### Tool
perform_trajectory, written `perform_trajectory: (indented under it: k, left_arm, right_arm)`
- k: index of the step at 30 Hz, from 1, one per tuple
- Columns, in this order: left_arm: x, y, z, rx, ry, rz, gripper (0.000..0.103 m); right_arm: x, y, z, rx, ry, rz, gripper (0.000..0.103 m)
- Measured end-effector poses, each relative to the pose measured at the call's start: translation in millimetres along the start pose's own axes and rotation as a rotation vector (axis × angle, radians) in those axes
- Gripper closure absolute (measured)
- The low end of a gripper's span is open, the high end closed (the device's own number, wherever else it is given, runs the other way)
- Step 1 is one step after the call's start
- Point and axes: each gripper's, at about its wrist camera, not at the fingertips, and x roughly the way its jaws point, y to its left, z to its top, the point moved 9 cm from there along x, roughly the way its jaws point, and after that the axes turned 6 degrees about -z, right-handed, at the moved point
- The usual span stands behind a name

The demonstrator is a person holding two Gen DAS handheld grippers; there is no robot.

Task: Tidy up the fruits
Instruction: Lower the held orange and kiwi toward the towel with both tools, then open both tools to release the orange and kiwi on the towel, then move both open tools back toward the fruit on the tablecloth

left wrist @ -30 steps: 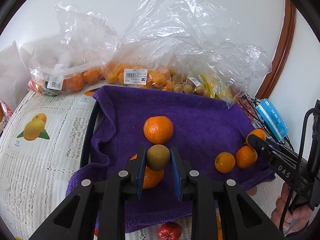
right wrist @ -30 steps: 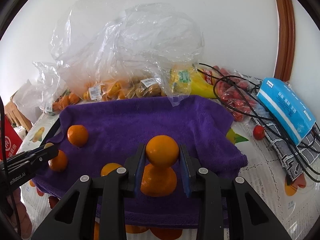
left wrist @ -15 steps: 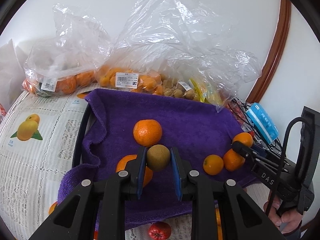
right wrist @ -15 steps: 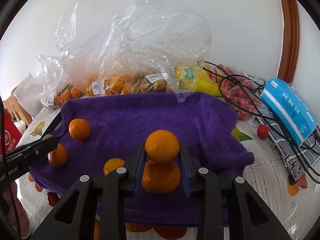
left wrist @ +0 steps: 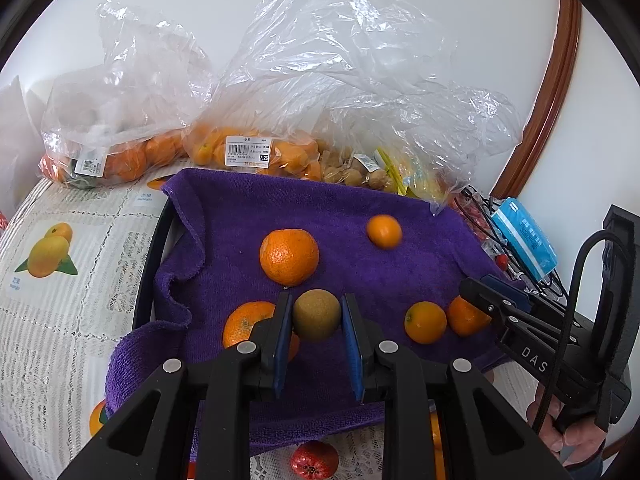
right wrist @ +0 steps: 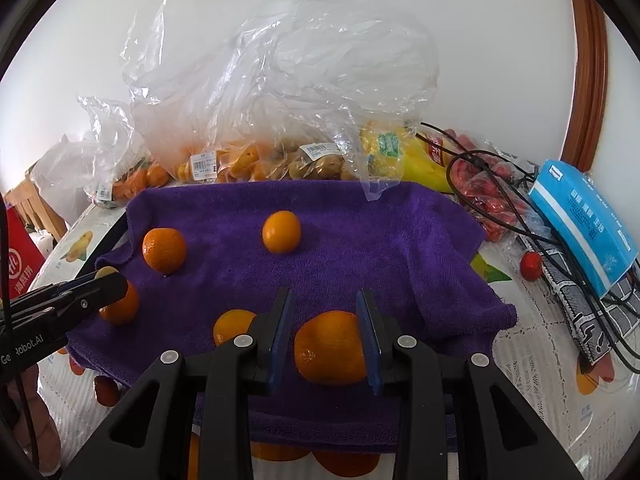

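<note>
Purple towel is covering the table, with bagged fruit piled along its far edge. You are pinching a brown kiwi in the left gripper, held above the towel's near part. Your right gripper is hanging spread, with an orange on the towel behind its fingers. Several oranges are lying scattered on the towel; most bagged fruit seems unsorted.

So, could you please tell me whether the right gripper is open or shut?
Open: the right gripper has its blue pads spread, with purple towel visible between them.
</note>
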Motion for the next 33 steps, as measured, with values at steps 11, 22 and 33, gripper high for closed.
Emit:
perform_trajectory:
  k: [11,22,33]
  left_arm:
    - [-0.3,-0.2,-0.1,-0.004,-0.004,-0.005,0.071]
    - [-4.4,-0.2,1.2,-0.002,-0.023,0.004,0.058]
    - [-10.4,1.8,0.1,-0.042,-0.027,0.003,0.056]
  right_arm:
    - [0.4,-3.2,-0.4,0.010,0.004,-0.005,0.064]
    - [-0.5,-4.5,-0.2,0.006,-0.005,-0.012,0.057]
    - [-10.7,-4.7,3.1,0.012,-0.042,-0.024,0.043]
